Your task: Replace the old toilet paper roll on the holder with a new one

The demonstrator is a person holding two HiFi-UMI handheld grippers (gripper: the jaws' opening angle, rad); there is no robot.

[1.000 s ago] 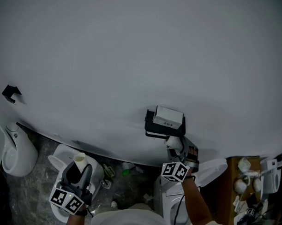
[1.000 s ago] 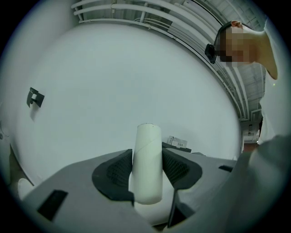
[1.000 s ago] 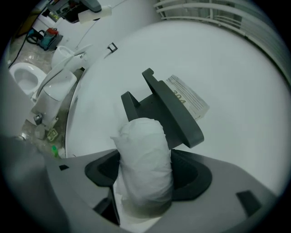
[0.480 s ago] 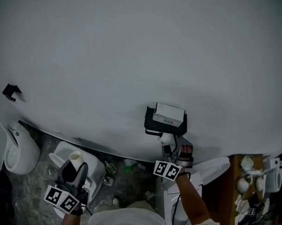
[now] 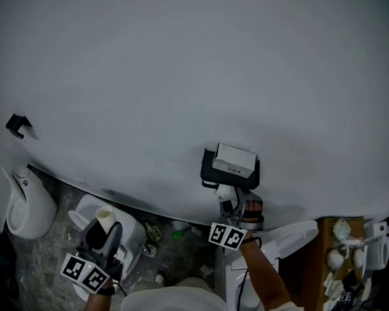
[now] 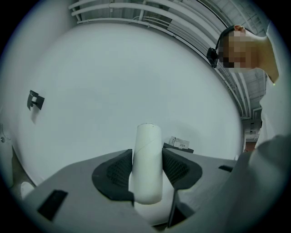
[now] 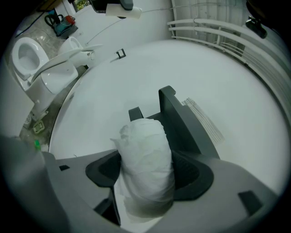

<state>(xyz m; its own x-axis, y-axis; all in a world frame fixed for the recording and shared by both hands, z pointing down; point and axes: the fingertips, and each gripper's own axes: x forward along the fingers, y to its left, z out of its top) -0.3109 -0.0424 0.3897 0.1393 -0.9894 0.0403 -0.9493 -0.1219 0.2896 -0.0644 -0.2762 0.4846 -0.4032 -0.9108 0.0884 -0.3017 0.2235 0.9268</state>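
Note:
The black holder with a white label juts from the white wall. Just below it, my right gripper is shut on the new paper roll. In the right gripper view the crumpled white new roll fills the jaws of the right gripper, and the holder stands close ahead. At the lower left, my left gripper is shut on the old bare cardboard tube. The left gripper view shows that tube upright between the left gripper's pads, with the holder far off.
A white toilet stands at the far left, another under my left gripper, and a third at the right beside a wooden shelf of small items. A black hook sits on the wall. Litter lies on the stone floor.
My right gripper has carried the new roll leftward, ending directly beneath the holder. The left gripper keeps its grip on the tube and stays put.

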